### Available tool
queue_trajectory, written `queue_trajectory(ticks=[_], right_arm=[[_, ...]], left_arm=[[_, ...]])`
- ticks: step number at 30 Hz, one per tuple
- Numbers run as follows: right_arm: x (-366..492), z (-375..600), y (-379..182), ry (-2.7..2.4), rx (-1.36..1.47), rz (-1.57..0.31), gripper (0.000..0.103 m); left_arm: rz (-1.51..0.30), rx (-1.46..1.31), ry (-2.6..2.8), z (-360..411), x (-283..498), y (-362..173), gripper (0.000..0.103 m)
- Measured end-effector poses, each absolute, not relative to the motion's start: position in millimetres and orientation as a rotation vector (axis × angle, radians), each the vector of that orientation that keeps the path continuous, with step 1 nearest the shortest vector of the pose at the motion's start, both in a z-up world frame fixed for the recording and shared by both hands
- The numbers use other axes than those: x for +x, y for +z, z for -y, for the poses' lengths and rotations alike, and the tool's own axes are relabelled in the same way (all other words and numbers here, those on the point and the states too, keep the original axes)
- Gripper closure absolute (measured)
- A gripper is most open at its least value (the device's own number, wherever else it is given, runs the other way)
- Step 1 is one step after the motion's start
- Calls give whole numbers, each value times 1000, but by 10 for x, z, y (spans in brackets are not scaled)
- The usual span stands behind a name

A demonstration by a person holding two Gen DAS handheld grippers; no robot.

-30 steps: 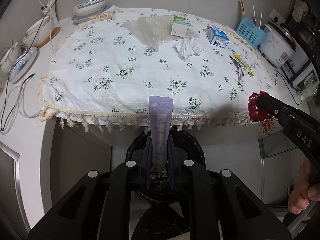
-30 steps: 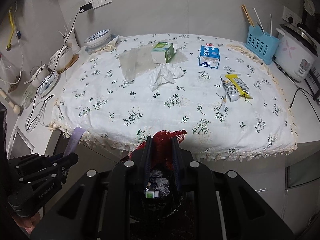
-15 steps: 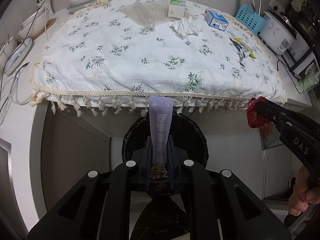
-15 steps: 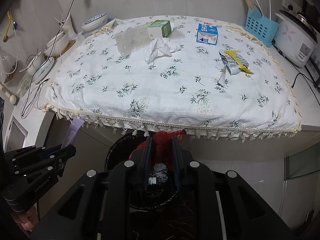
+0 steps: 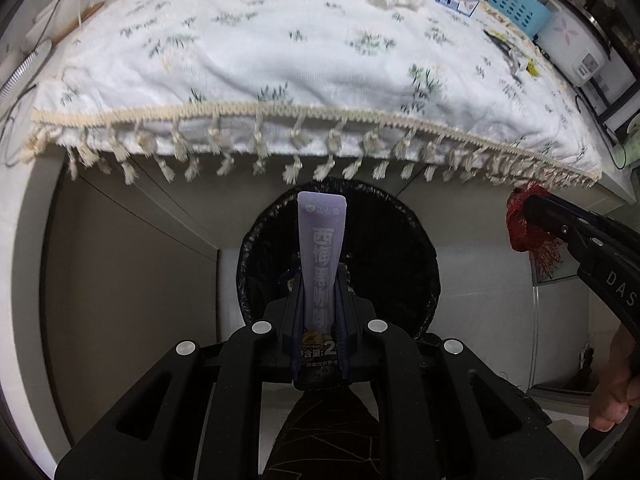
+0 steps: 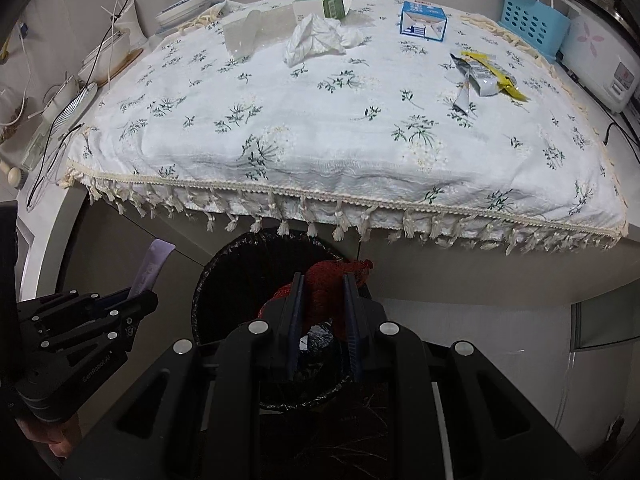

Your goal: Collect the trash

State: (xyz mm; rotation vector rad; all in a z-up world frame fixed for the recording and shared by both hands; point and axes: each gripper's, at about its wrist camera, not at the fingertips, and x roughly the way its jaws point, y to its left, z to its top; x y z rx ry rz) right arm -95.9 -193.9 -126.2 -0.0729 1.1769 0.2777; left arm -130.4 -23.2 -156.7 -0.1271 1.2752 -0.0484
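My left gripper (image 5: 319, 280) is shut on a purple sachet (image 5: 321, 248) and holds it upright over the black-lined trash bin (image 5: 412, 256) below the table edge. My right gripper (image 6: 322, 280) is shut on a red mesh net (image 6: 326, 280) above the same bin (image 6: 224, 280), which holds crumpled trash. The right gripper and its net (image 5: 520, 224) show at the right of the left wrist view. The left gripper (image 6: 132, 300) shows at lower left of the right wrist view. On the floral tablecloth (image 6: 320, 128) lie a crumpled tissue (image 6: 316, 38), a clear plastic wrap (image 6: 244, 36), a green carton (image 6: 320, 6), a blue carton (image 6: 423, 20) and silver-yellow wrappers (image 6: 480, 76).
The fringed tablecloth edge (image 6: 320, 208) overhangs the bin. A blue basket (image 6: 532, 24) and a rice cooker (image 6: 600, 52) stand at the back right. Bowls and plates (image 6: 180, 8) and cables sit at the left of the counter.
Both grippers have dropped below the table edge and closer to the bin. Each keeps its hold; the table top now sits higher in both views.
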Motion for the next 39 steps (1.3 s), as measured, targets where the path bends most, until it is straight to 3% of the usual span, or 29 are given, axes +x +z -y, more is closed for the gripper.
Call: queue_trajectory(ticks=[14,36,39], right_arm=[[-950,1995,-1779,272,-60,-1255,85],[-986,2179,-1987,243,-40,-1285,85],[-931,2179,-1976,242,-44,-1293,84]], left_arm=[[-1329,-110,-64,336,-1252,-2047,90],[-1329,-116,-143,691,-1059,-2444,90],[-1322,-119,-148,717,-1030,-2466,86]])
